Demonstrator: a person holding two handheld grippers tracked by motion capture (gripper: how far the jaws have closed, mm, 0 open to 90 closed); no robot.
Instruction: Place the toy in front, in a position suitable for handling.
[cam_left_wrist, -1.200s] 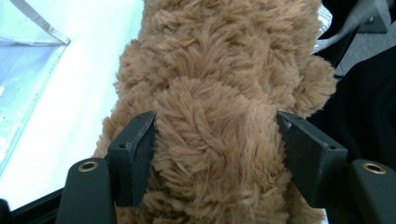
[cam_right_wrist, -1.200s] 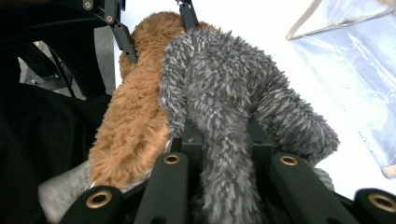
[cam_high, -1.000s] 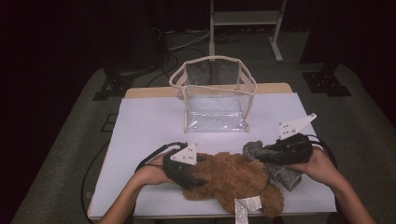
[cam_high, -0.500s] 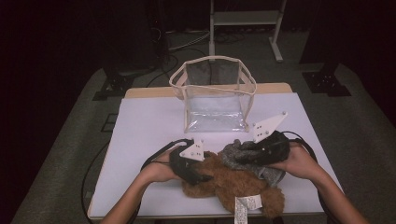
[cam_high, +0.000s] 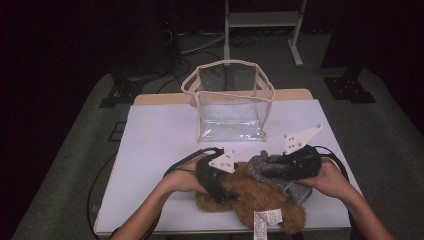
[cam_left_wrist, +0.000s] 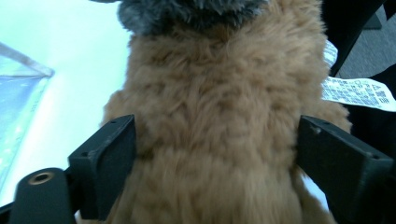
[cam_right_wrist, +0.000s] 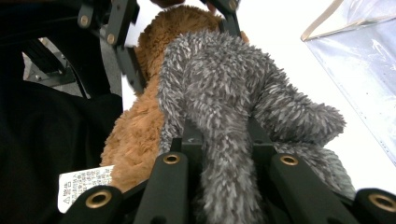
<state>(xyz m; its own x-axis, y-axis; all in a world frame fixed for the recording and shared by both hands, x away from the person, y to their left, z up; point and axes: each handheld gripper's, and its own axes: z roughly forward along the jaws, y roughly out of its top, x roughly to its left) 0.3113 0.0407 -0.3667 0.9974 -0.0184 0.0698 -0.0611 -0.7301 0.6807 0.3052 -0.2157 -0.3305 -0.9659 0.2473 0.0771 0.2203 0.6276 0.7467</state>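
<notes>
Our left gripper (cam_high: 226, 192) sits low near the table's front edge, jaws spread wide after just opening, brown plush between them. Our right gripper (cam_high: 272, 170) is clamped tight on grey fuzz. Both forearms come in from below, angling toward each other.

The one printed thing is a white sewn-in label (cam_high: 264, 220) on the brown plush toy (cam_high: 260, 200), seen in the high view at the toy's near edge. The left gripper view shows the label (cam_left_wrist: 358, 92) with rows of small dark print, and the right gripper view shows it (cam_right_wrist: 81, 186) with a triangular warning sign and lines of fine characters beside it. In all three views the print is too small and blurred to make out any word, brand or number.
</notes>
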